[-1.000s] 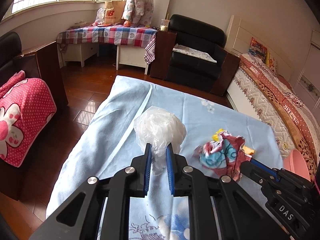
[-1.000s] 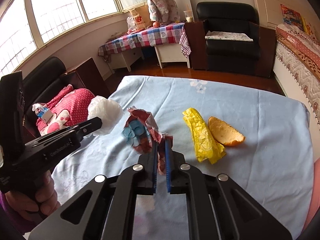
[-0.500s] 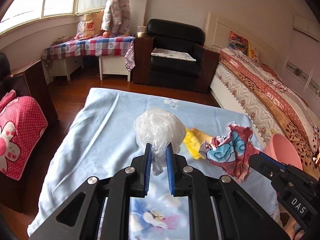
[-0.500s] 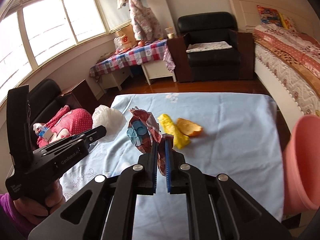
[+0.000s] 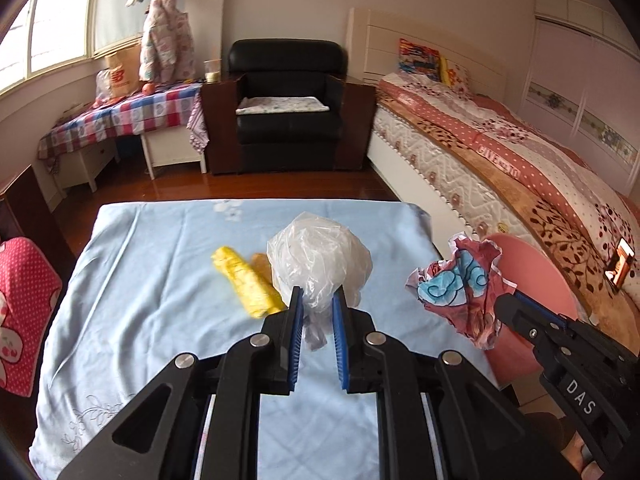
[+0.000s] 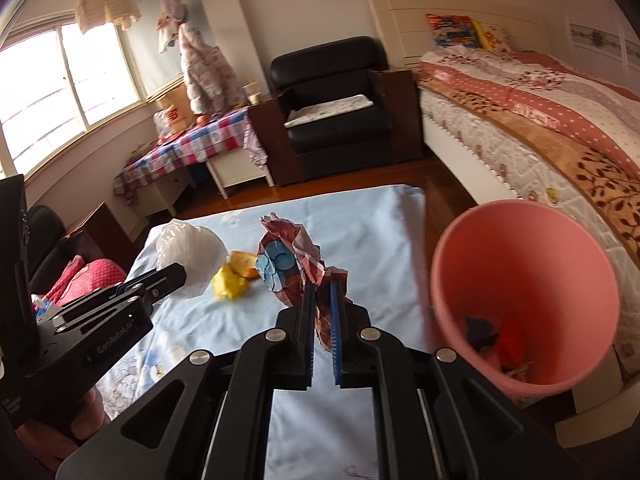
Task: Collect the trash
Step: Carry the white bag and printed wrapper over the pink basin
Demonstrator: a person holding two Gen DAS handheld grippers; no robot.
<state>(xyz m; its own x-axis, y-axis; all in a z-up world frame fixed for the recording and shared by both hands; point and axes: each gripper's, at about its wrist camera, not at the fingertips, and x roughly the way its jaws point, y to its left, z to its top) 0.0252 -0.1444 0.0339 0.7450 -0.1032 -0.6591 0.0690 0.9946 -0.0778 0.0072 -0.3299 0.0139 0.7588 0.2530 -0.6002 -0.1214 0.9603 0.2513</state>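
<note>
Both hand-held grippers have swung toward the pink plastic bin (image 6: 524,300), now beside the blue-clothed surface (image 5: 160,300). Left hand-held gripper (image 5: 316,312) pinches a crumpled clear plastic bag (image 5: 318,260); right hand-held gripper (image 6: 321,304), nearly closed, clamps a crumpled red-and-blue wrapper (image 6: 286,266) just beside the bin's rim.

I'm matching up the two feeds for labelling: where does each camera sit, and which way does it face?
Left wrist: on the left gripper, looking down along its fingers at the clear plastic bag they pinch; right gripper at right.
Right wrist: on the right gripper, facing the crumpled wrapper it pinches and pink bin; left gripper and hand at left.
Shared: blue-covered table, yellow wrapper, armchair, bed.
</note>
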